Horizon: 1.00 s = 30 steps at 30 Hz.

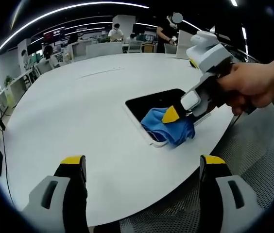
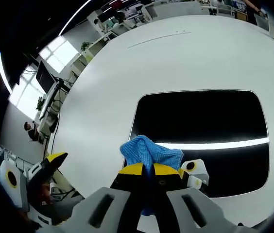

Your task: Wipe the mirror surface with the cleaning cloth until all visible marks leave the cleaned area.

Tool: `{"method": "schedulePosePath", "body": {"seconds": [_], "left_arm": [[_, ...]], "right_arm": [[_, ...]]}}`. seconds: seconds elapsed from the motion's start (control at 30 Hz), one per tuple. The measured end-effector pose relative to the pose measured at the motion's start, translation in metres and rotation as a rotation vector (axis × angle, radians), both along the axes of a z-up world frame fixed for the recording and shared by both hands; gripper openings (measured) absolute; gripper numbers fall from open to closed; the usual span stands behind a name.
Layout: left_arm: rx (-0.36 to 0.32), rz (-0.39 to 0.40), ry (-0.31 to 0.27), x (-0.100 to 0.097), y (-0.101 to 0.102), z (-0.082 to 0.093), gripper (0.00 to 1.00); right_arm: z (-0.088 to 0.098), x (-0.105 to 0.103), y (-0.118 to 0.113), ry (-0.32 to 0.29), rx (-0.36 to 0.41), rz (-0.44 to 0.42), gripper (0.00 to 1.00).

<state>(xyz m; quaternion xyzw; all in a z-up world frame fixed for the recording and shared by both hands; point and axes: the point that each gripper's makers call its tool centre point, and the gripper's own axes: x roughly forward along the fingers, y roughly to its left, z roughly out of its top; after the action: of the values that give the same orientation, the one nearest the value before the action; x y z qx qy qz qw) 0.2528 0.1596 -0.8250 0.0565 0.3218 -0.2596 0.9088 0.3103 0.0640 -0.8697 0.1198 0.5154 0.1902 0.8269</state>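
Nearest the lens in the right gripper view, the right gripper (image 2: 144,171) had its yellow-tipped fingers clenched on the blue cleaning cloth (image 2: 149,151), which bunched up ahead of the tips and pressed onto the near edge of the mirror (image 2: 200,116). The mirror lay flat on the white surface (image 2: 127,68), a dark rounded rectangle reflecting a bright ceiling light as a streak. No marks could be made out on the glass; the reflection was too dark to tell.

In the left gripper view the same cloth (image 1: 168,127) sat at the mirror's (image 1: 151,104) corner closest to the edge of the surface (image 1: 78,111), with the right gripper (image 1: 176,114) and the hand (image 1: 256,85) holding it coming in from the right. The left gripper (image 1: 142,165) hung low over the bare surface, its fingers released and holding nothing, well apart from the mirror.

Judging from this, the main risk was the mirror sliding: it lay near the rounded edge with nothing bracing it, so a firm stroke toward that edge might push it off. The wadded cloth also offered little flat contact and might skip patches.
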Motion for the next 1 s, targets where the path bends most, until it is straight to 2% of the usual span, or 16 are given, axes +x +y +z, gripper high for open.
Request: {"method": "schedulePosePath", "body": {"seconds": [0.37,0.4,0.5,0.8,1.0], "left_arm": [[0.021,0.007,0.002,0.003,0.005,-0.004,0.96],[0.022,0.003,0.023,0.001,0.004,-0.006,0.96],[0.014,0.006,0.010,0.003,0.004,-0.004,0.96],[0.015,0.006,0.019,0.001,0.006,-0.005,0.96],[0.008,0.012,0.014,0.002,0.006,-0.004,0.96]], "right_arm": [[0.000,0.003,0.011,0.006,0.010,0.040,0.00],[0.000,0.003,0.011,0.008,0.001,0.053,0.00],[0.000,0.002,0.011,0.009,0.004,0.057,0.00],[0.000,0.003,0.011,0.017,0.007,0.069,0.00],[0.000,0.012,0.011,0.013,0.002,0.074,0.00]]}}
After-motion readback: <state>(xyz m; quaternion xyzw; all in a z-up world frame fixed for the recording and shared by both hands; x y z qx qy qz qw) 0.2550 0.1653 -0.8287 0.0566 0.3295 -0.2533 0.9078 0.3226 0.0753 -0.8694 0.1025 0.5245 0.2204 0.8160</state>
